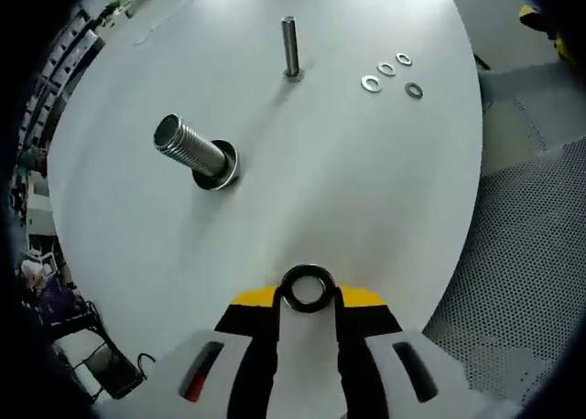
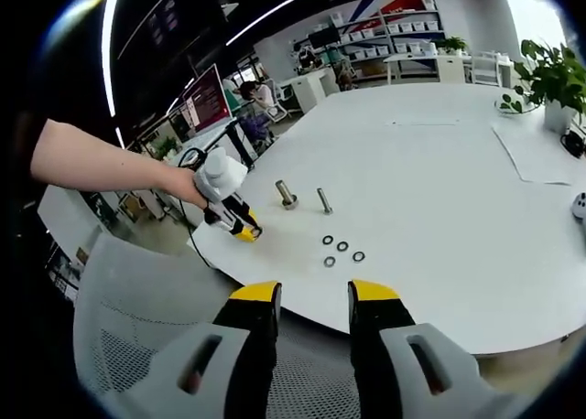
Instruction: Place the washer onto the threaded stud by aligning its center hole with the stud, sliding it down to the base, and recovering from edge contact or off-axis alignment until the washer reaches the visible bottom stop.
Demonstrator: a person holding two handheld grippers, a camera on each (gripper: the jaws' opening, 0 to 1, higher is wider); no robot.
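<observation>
In the left gripper view, the left gripper [image 1: 308, 295] sits low over the white table [image 1: 366, 190], its yellow-tipped jaws pinching a dark metal washer [image 1: 308, 288] by its rim, the hole facing the camera. Beyond it stands the thick threaded stud [image 1: 190, 148], leaning toward the view's upper left, with a ring-shaped base [image 1: 218, 170] at its foot. Farther on rises a slimmer stud [image 1: 290, 46], and to its right four loose washers [image 1: 389, 73] lie flat in a small cluster, near one another but apart.

In the right gripper view, the right gripper [image 2: 312, 306] hangs off the table edge above a perforated chair back [image 2: 137, 327], its jaws spread with nothing between them. Past it, on the table [image 2: 439, 181], lie the four washers [image 2: 341, 250], then the two studs [image 2: 302, 196] side by side. To their left a person's hand [image 2: 188, 186] holds the left gripper [image 2: 247, 233] down near the table edge. A potted plant [image 2: 554, 80] stands at the table's far right, with shelves [image 2: 403, 26] in the background.
</observation>
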